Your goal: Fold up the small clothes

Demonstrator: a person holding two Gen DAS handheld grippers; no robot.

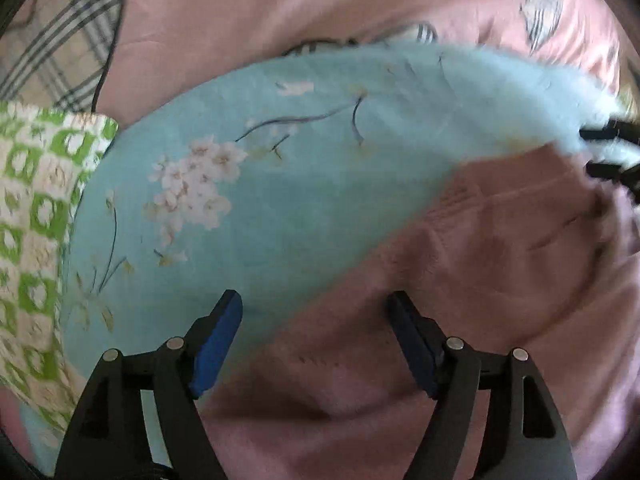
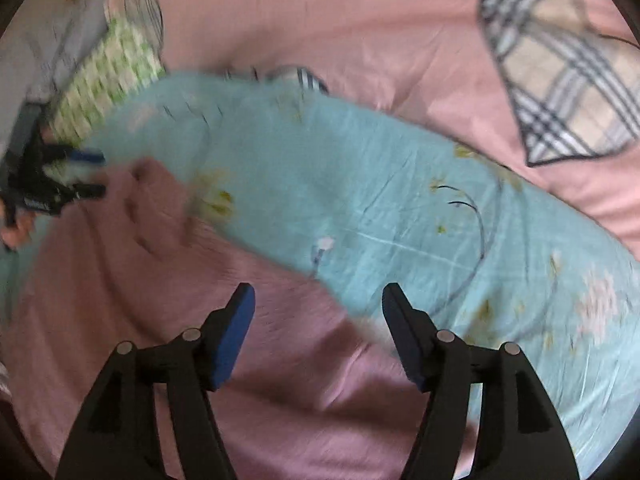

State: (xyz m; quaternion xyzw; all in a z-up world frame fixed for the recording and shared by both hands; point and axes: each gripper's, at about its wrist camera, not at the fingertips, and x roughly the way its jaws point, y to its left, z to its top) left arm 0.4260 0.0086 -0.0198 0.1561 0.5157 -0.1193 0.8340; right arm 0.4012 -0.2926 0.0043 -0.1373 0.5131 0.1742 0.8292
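the pink garment (image 1: 460,280) was a soft, dusty-pink piece with a faintly ribbed texture, rumpled into broad folds, and it lay spread on a light blue floral cloth (image 1: 280,184) that covered part of a pink bed sheet (image 1: 260,12). motion blur smeared its far edge in both views, so its exact outline could not be told.

the left tongs (image 1: 314,344) hung just above the near part of the garment, with the fingers wide apart and nothing between the blue pads (image 1: 218,344); the left finger was over the blue cloth and the right finger over the pink fabric. the right tongs (image 2: 318,336) were likewise spread open and empty, held over the garment's (image 2: 200,320) edge where it met the blue cloth (image 2: 380,200). in the right wrist view the left tongs (image 2: 86,174) showed at the far left, blurred, beside the garment's far corner.

a green and white patterned cloth (image 1: 36,216) lay at the left edge of the blue cloth, and a plaid piece (image 2: 560,80) lay well apart on the sheet (image 2: 340,12).
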